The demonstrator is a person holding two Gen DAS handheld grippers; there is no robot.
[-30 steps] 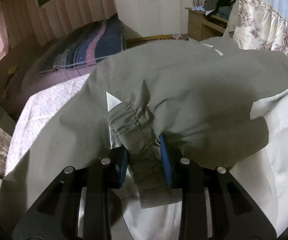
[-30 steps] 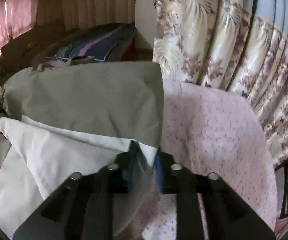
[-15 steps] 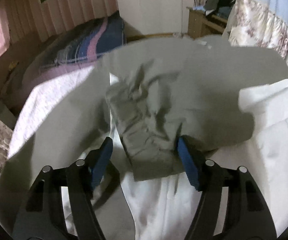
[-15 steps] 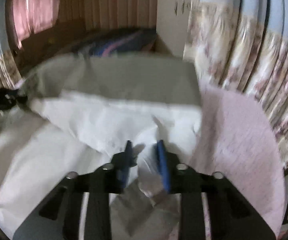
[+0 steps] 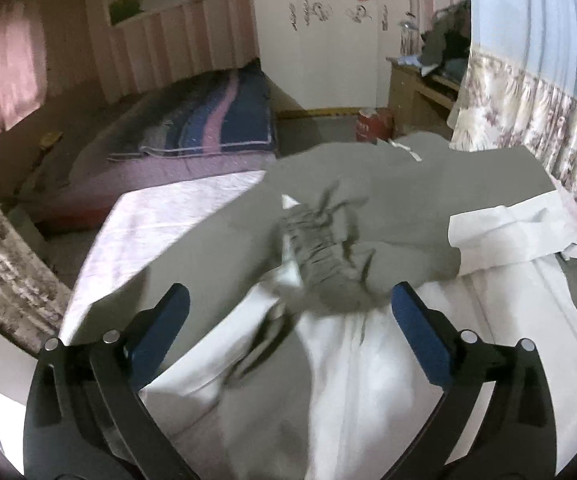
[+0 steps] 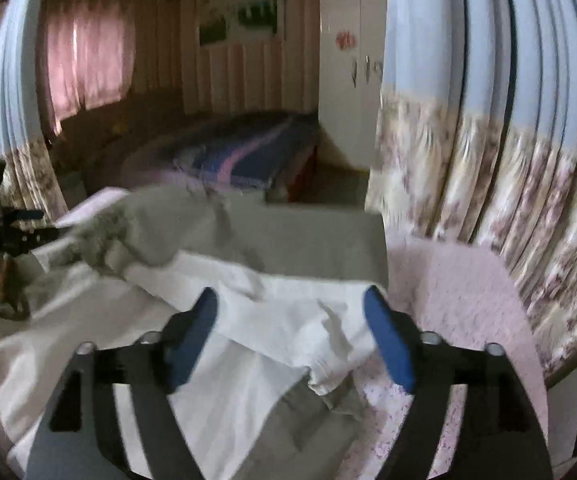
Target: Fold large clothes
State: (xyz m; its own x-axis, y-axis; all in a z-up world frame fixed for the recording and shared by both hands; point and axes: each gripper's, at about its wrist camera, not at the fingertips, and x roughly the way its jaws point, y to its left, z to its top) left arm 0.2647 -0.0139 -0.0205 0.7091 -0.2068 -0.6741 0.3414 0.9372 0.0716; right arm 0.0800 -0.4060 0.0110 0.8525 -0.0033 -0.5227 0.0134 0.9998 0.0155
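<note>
A large grey garment with white lining (image 5: 388, 200) lies folded over on a pink flowered table cover (image 5: 160, 216). Its gathered elastic cuff (image 5: 320, 252) lies just ahead of my left gripper (image 5: 288, 320), which is open and empty above the white lining. In the right wrist view the garment (image 6: 312, 248) shows its grey outside at the back and white inside (image 6: 288, 320) in front. My right gripper (image 6: 292, 320) is open and empty over the white hem near the garment's right edge. The left gripper (image 6: 12, 224) shows at the far left of that view.
A bed with a blue and pink striped quilt (image 5: 216, 124) stands behind the table. A floral curtain (image 6: 488, 184) hangs close on the right. A wooden desk with clutter (image 5: 424, 80) and a red container (image 5: 372, 126) stand at the back right.
Both grippers have opened and let go of the garment. The cuff and the hem have dropped onto the table. Both grippers have pulled back and up a little.
</note>
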